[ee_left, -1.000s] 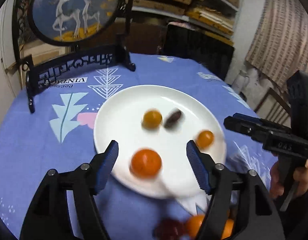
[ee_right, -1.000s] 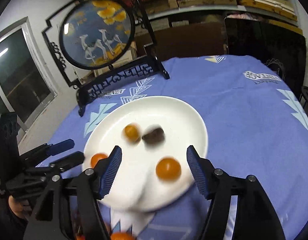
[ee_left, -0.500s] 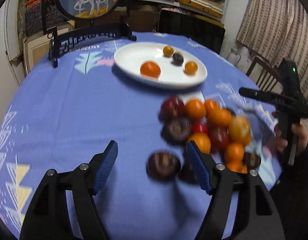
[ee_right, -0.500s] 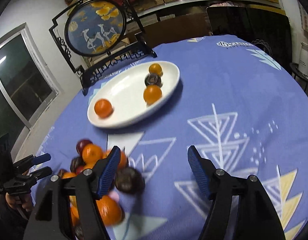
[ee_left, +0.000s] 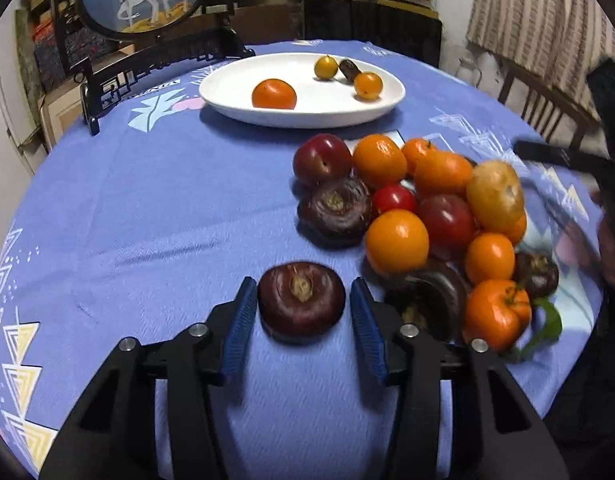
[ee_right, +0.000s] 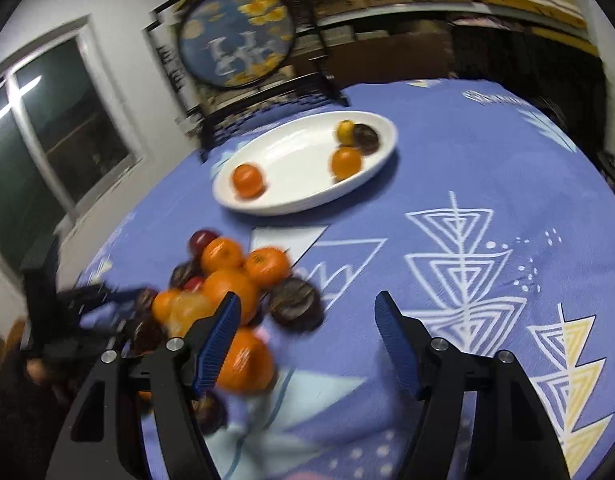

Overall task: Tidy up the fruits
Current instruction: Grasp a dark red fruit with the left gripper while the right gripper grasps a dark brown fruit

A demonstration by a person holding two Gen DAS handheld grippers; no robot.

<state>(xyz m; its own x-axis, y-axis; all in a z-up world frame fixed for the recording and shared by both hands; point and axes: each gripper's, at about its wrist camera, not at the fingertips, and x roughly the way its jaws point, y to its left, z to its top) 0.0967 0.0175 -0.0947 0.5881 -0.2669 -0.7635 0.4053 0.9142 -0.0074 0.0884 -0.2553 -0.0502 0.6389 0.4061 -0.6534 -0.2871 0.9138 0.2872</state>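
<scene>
Four fruits on white plate (ee_left: 387, 108) – three orange, one dark

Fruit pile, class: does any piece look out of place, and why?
Yes. One dark purple fruit lies alone on the blue tablecloth, apart from the heap, between the left tool's pads. Nothing looks spilled or damaged.

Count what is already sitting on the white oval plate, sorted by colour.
Orange round fruits: 2
Yellow round fruit: 1
Dark brown fruit: 1
Total on the white oval plate: 4
</scene>
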